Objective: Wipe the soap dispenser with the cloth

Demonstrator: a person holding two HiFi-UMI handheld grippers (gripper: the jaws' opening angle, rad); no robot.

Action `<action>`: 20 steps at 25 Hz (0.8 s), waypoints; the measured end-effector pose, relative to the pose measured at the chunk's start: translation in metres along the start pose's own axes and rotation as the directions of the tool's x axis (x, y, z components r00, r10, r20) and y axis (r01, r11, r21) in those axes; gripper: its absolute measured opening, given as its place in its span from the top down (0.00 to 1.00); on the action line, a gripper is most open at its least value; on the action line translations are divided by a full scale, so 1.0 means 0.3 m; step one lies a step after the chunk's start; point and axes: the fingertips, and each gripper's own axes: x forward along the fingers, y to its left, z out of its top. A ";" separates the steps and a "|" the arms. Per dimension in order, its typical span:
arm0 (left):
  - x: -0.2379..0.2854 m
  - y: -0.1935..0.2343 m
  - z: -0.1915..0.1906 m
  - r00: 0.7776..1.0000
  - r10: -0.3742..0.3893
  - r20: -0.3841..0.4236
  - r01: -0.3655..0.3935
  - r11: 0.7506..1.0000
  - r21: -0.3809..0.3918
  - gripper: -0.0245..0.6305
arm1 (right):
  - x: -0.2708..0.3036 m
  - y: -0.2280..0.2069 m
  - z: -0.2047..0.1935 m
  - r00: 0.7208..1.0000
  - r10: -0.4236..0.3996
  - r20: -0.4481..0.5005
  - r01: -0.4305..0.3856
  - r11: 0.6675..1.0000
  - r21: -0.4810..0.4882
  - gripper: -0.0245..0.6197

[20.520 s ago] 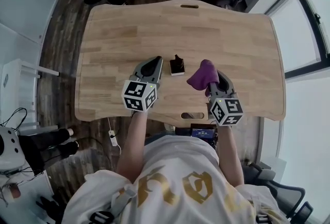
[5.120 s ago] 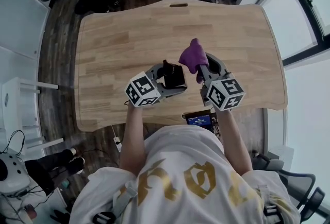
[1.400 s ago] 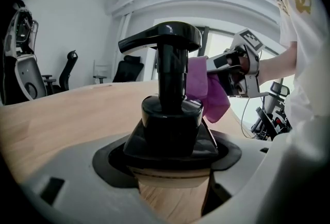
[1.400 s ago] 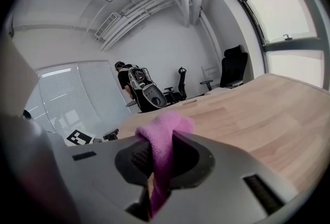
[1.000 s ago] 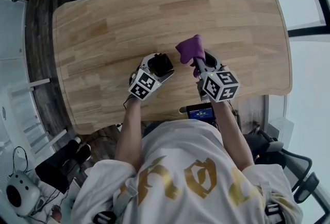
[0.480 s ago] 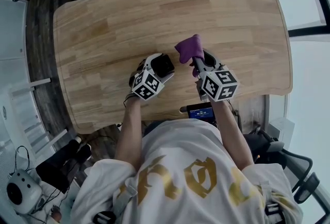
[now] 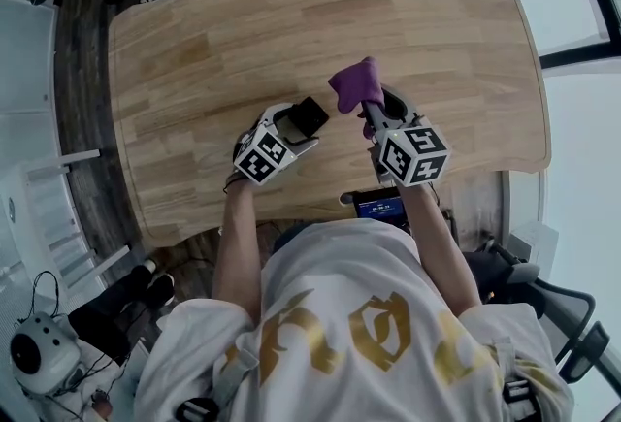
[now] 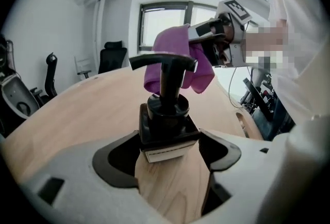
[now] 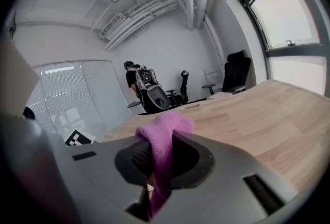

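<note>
My left gripper is shut on the black soap dispenser, holding it by its square base above the wooden table. Its pump head points sideways in the left gripper view. My right gripper is shut on the purple cloth, which bunches out past the jaws. In the left gripper view the cloth hangs just behind the pump head, close to it; whether they touch cannot be told.
The table's near edge has a slot handle, with a small lit screen just below it. Office chairs and a person with a backpack are at the far side of the room. A window is behind the table.
Both grippers stay close together over the table's near middle. The left gripper has tilted slightly, with the dispenser nearer the cloth. The grips are unchanged.
</note>
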 end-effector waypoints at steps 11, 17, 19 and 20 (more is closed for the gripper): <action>-0.325 0.016 0.187 0.908 0.282 0.309 -0.225 0.952 -0.208 0.83 | -0.105 0.145 0.063 0.997 0.015 0.079 -0.005 0.992 -0.129 0.91; -0.490 0.086 0.307 0.783 0.507 0.360 -0.390 0.852 -0.350 0.95 | -0.156 0.241 0.143 0.981 0.075 0.178 -0.041 0.982 -0.184 0.91; -0.535 0.082 0.343 0.743 0.552 0.378 -0.412 0.822 -0.393 0.95 | -0.179 0.278 0.155 0.968 0.125 0.216 -0.093 0.984 -0.154 0.91; -0.552 0.072 0.360 0.728 0.565 0.388 -0.422 0.816 -0.396 0.95 | -0.187 0.289 0.155 0.967 0.129 0.221 -0.095 0.983 -0.155 0.91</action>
